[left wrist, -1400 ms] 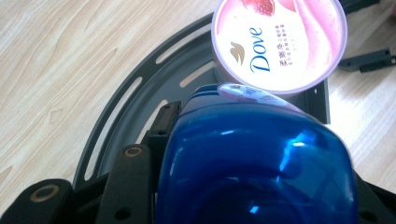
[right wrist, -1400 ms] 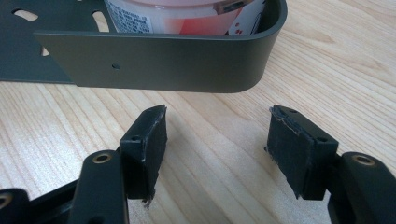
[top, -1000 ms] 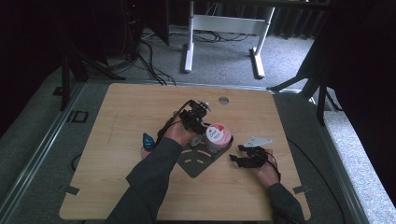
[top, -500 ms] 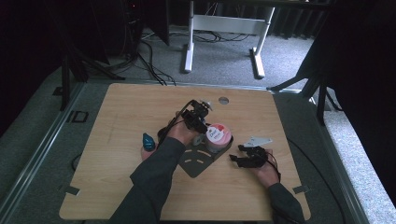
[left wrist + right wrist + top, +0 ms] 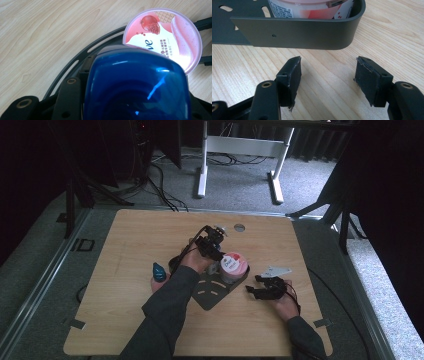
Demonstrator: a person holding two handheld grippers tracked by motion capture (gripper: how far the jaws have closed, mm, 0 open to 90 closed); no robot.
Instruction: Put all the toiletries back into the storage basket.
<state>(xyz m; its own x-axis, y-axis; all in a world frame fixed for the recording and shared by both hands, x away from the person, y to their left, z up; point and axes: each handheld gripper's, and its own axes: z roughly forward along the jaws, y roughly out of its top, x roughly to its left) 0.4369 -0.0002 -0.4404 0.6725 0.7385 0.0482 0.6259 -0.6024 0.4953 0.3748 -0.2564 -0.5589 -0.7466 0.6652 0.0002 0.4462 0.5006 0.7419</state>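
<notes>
The left gripper (image 5: pixel 212 245) grasps a translucent blue cup (image 5: pixel 135 85) between its fingers, held just above a pink-lidded tub (image 5: pixel 233 265), probably to set it alongside. The tub sits in a dark metal tray (image 5: pixel 299 32) on the wooden surface (image 5: pixel 125 240). The right gripper (image 5: pixel 328 77) rests nearby, fingers released and empty.

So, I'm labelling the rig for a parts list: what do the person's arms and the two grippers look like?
Both forearms wear dark grey long sleeves. The left gripper and right gripper are black skeletal frames with brass-coloured rivets. The right one's jaws end in blocky black pads with frayed edges, and a grey three-cornered plate sits on top. A black cable trails from the left gripper.
</notes>
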